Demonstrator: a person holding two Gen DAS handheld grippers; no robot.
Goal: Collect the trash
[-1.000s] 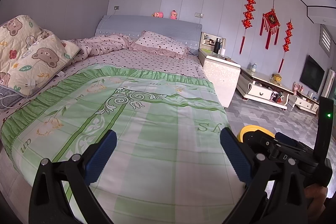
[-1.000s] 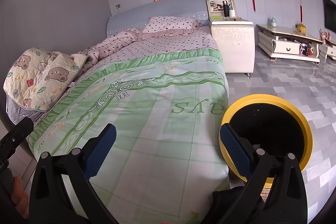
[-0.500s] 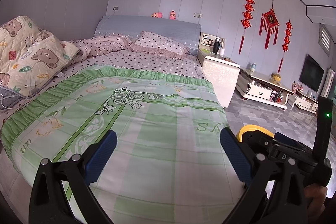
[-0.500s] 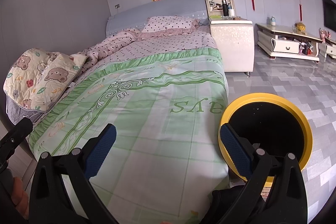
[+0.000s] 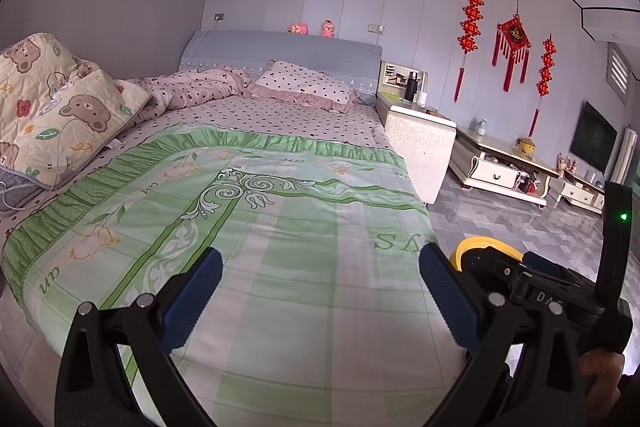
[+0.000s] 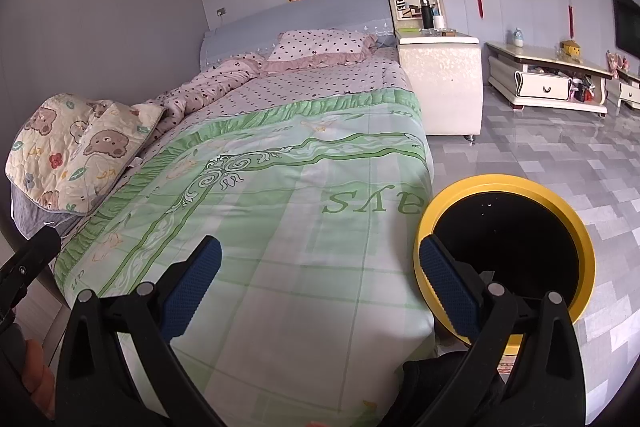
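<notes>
A round bin with a yellow rim (image 6: pixel 560 211) and a black inside stands on the floor at the bed's right corner; in the left wrist view only a piece of its yellow rim (image 5: pixel 480 243) shows behind the other gripper. My left gripper (image 5: pixel 320 291) hangs open over the foot of the green sheet (image 5: pixel 280 227), nothing between its blue pads. My right gripper (image 6: pixel 320 287) is open too, its right finger in front of the bin's rim. No loose trash shows on the bed in either view.
A bear-print quilt (image 5: pixel 60 107) is heaped at the bed's left edge, with a dotted pillow (image 5: pixel 304 87) by the headboard. A white nightstand (image 6: pixel 440 83) and low cabinets (image 6: pixel 548 79) line the right wall. Grey tiled floor (image 6: pixel 560 155) spreads to the right.
Both views have drifted only slightly; the grippers stay open and over the foot of the bed. Nothing was picked up or let go.
</notes>
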